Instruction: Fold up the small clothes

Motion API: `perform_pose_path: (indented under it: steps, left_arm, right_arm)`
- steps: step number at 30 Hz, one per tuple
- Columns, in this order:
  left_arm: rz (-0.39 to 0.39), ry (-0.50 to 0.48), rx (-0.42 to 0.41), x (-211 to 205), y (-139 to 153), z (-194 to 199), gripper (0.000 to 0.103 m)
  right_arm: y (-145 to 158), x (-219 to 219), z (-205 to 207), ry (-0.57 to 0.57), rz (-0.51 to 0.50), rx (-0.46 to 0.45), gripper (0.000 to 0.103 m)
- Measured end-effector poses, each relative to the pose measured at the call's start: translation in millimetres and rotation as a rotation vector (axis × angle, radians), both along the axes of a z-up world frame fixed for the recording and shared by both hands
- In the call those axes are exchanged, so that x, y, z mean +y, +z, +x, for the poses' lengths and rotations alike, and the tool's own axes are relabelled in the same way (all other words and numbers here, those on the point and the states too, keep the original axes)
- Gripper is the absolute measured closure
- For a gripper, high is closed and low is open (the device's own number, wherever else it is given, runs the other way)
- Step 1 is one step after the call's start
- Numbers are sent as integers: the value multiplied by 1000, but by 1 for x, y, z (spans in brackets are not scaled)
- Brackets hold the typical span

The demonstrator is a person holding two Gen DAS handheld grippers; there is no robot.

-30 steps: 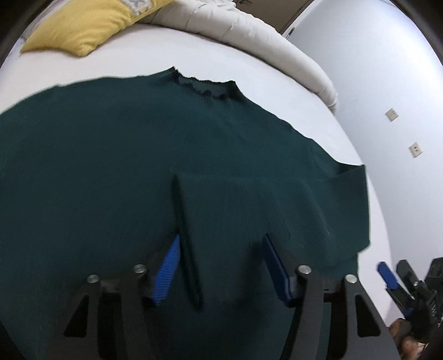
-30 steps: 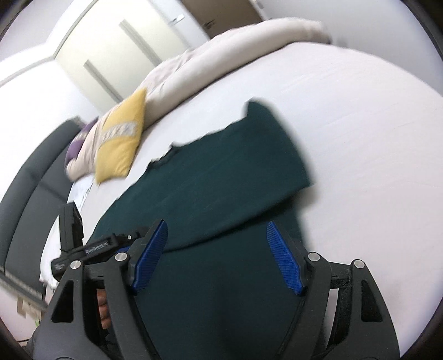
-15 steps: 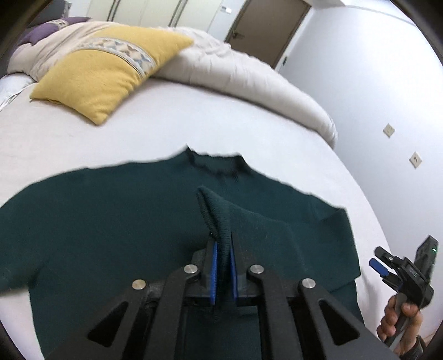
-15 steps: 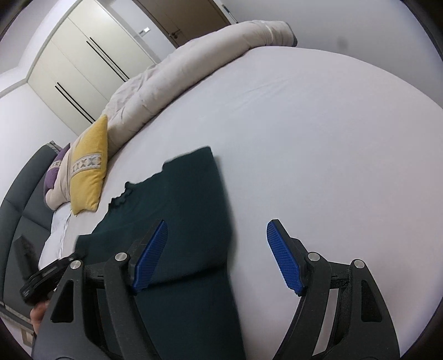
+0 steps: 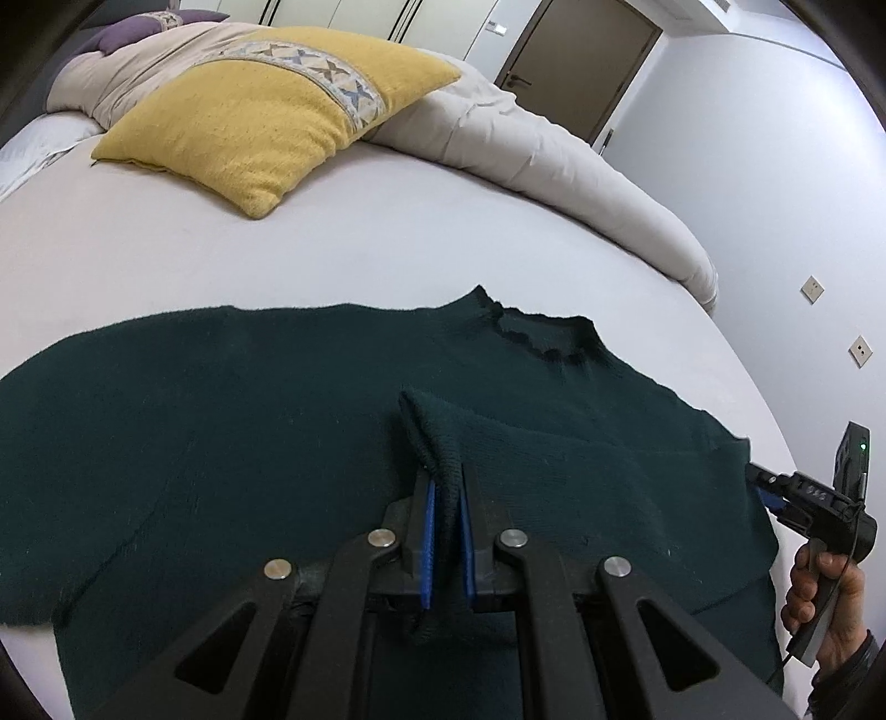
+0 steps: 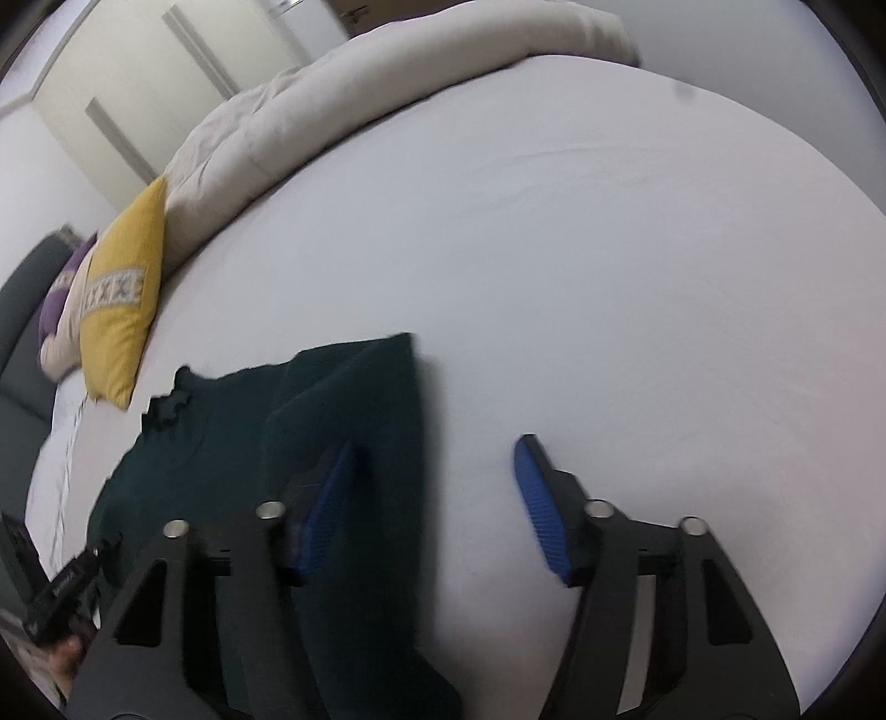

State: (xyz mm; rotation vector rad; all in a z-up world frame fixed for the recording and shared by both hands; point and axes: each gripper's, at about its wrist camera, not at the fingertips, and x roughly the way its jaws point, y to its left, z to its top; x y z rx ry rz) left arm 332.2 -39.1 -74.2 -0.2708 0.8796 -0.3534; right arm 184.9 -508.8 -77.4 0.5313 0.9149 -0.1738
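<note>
A dark green knit sweater (image 5: pixel 221 421) lies flat on the white bed, neck away from me. My left gripper (image 5: pixel 446 493) is shut on a raised fold of the sweater (image 5: pixel 437 437), the end of a sleeve folded over the body. In the right wrist view the sweater (image 6: pixel 354 421) lies at lower left, its folded right edge near the left blue pad (image 6: pixel 326 509). My right gripper (image 6: pixel 437 509) is open and empty, over the sweater's right edge and the bare sheet. It also shows in the left wrist view (image 5: pixel 775 493) at the sweater's right side.
A yellow cushion (image 5: pixel 266 105) and a rolled beige duvet (image 5: pixel 531 149) lie at the far side of the bed. A purple pillow (image 5: pixel 144 22) is behind them. The white sheet (image 6: pixel 609 277) spreads to the right of the sweater. A wall with sockets stands at right.
My left gripper closed on the sleeve fold and lifted it. My right gripper stayed open and swung right, then back to the sweater's right edge.
</note>
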Motion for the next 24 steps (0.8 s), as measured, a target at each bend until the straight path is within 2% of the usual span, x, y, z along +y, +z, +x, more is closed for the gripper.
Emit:
perform_pose_path:
  steps: [2, 4, 7, 9, 11, 13, 16, 19, 20, 21, 22, 24]
  left_arm:
    - [-3, 6, -19, 0, 3, 0, 94]
    - [-8, 14, -50, 2, 9, -1, 94]
    - [-1, 37, -92, 4, 16, -3, 94]
    - [5, 55, -81, 6, 10, 0, 94]
    - [6, 57, -37, 8, -4, 3, 94]
    - [19, 49, -12, 6, -15, 2, 94]
    - [10, 47, -7, 8, -14, 1, 94]
    - [-2, 46, -2, 11, -15, 0, 94]
    - [-9, 45, 1, 12, -16, -1, 94]
    - [-15, 45, 2, 12, -16, -1, 94]
    - [-18, 44, 4, 12, -16, -2, 94]
    - [-19, 42, 4, 13, -16, -5, 94]
  right_arm:
    - [-2, 8, 11, 45, -25, 22, 89]
    - [0, 14, 19, 67, -65, 31, 96]
    - [11, 14, 23, 45, -39, -10, 97]
    - [18, 16, 26, 40, -39, -43, 97]
    - [13, 17, 33, 38, -60, -24, 97]
    - [-6, 12, 40, 22, -89, 34, 97]
    - [-15, 0, 39, 13, -12, 9, 97]
    - [-9, -4, 39, 0, 23, 14, 84]
    - [-5, -5, 36, -5, 47, 20, 75]
    - [-1, -4, 32, -3, 60, 14, 61]
    - [4, 1, 28, 3, 60, 6, 56]
    - [11, 20, 20, 42, 8, 13, 54]
